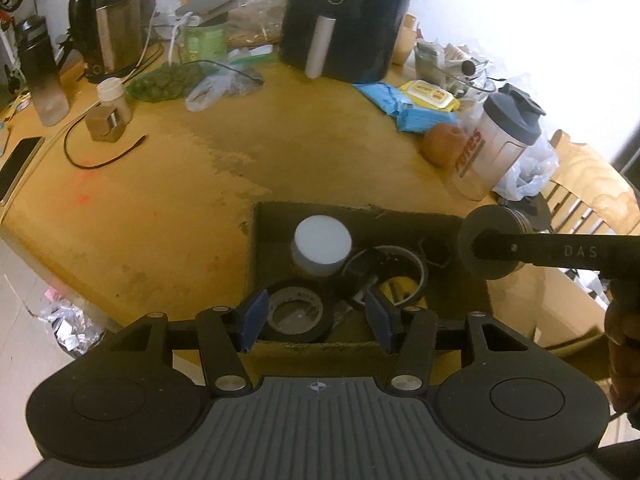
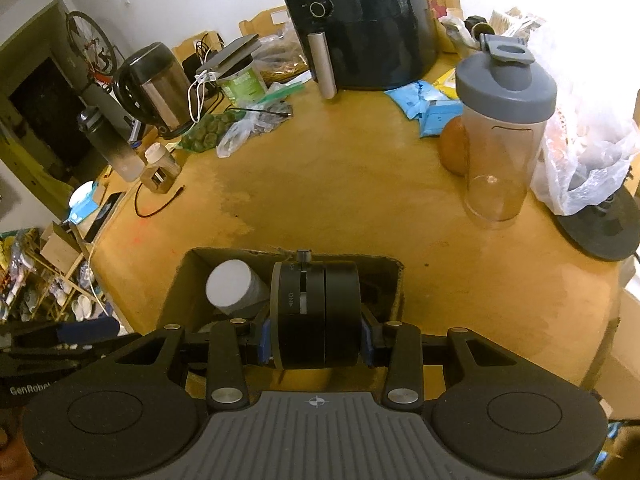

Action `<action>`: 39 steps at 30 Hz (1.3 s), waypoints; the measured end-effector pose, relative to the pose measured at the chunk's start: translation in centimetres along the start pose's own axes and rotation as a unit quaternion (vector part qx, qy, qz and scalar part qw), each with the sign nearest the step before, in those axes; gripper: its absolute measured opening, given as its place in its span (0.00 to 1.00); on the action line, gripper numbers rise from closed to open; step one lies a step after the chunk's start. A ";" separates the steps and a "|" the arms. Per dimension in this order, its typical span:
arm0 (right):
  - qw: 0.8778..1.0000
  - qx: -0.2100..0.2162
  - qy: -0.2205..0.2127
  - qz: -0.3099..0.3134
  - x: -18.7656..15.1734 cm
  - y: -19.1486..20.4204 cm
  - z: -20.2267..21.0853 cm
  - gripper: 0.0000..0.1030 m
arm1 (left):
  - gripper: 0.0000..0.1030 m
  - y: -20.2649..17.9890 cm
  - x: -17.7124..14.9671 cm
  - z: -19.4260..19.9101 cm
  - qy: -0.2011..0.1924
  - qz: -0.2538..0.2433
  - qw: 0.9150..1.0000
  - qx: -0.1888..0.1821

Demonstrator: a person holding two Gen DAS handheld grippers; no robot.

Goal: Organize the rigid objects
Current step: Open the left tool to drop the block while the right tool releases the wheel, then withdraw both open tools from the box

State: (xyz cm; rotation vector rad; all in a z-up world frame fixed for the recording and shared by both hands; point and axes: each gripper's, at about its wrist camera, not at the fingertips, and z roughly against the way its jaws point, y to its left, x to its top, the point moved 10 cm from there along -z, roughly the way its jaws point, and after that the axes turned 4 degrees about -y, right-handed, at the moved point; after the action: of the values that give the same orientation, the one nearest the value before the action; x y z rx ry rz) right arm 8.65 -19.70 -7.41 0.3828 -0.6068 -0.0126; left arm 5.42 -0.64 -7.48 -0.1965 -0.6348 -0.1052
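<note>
A cardboard box point(image 1: 256, 240) sits at the near edge of the wooden table. It holds a white-lidded jar point(image 1: 322, 248), a black tape roll point(image 1: 296, 312), another black ring point(image 1: 384, 276) and a yellow piece. My left gripper point(image 1: 314, 320) is open and empty above the box's near side. My right gripper point(image 2: 314, 340) is shut on a black cylindrical device point(image 2: 316, 312) marked ON, held over the box point(image 2: 176, 292). The device also shows in the left wrist view point(image 1: 486, 242) over the box's right edge.
A black air fryer point(image 1: 348, 20) stands at the back. A shaker bottle point(image 2: 502, 136), an orange point(image 2: 454, 148), blue packets point(image 1: 400, 108) and plastic bags crowd the right. A kettle point(image 1: 108, 20), bottle, cable point(image 1: 100, 156) and phone point(image 1: 16, 168) lie left.
</note>
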 end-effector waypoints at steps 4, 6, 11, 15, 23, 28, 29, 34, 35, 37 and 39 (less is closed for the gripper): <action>1.000 -0.020 0.020 0.010 -0.6 0.0 -1.1 0.47 | 0.51 0.7 -0.3 0.2 0.002 0.009 1.000 0.008; 0.999 -0.030 0.022 0.018 -0.9 -0.1 -1.2 0.66 | 0.51 0.9 -0.3 0.3 0.002 0.012 1.000 0.010; 0.999 -0.022 0.022 0.038 -1.0 0.6 -1.1 0.74 | 0.52 1.3 -0.4 0.2 0.008 0.020 1.000 0.018; 0.998 -0.020 0.023 0.050 -1.0 1.0 -1.0 0.81 | 0.52 1.2 -0.2 0.1 0.011 0.016 1.000 0.025; 0.997 -0.041 0.020 0.055 -0.9 0.2 -0.8 1.00 | 0.54 0.6 0.3 -0.2 0.020 -0.002 0.999 0.034; 0.996 -0.054 0.012 0.069 -0.8 -0.1 -0.4 1.00 | 0.83 0.4 0.9 0.1 0.005 -0.007 0.999 0.048; 0.996 -0.056 0.011 0.073 -0.9 -0.1 -0.3 1.00 | 0.84 0.4 1.0 0.0 0.007 -0.007 0.999 0.052; 0.992 -0.070 0.020 0.100 -1.3 0.2 -0.5 1.00 | 1.00 1.1 0.8 -0.5 0.016 -0.009 0.997 0.079; 0.991 -0.073 0.023 0.107 -1.4 0.2 -0.5 1.00 | 1.00 1.3 0.8 -0.5 0.017 -0.014 0.996 0.088; 0.989 -0.081 0.032 0.123 -1.8 0.2 -0.7 1.00 | 1.00 1.4 0.7 -0.6 0.022 -0.030 0.994 0.102; 0.985 -0.090 0.047 0.139 -2.5 0.2 -0.9 1.00 | 1.00 1.4 0.4 -0.8 0.031 -0.041 0.993 0.105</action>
State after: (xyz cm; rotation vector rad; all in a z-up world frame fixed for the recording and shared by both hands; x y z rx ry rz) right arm 7.13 -18.88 -9.40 0.1209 -0.5562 0.2153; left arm 6.41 0.57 -8.06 0.0360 -0.5886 -0.1220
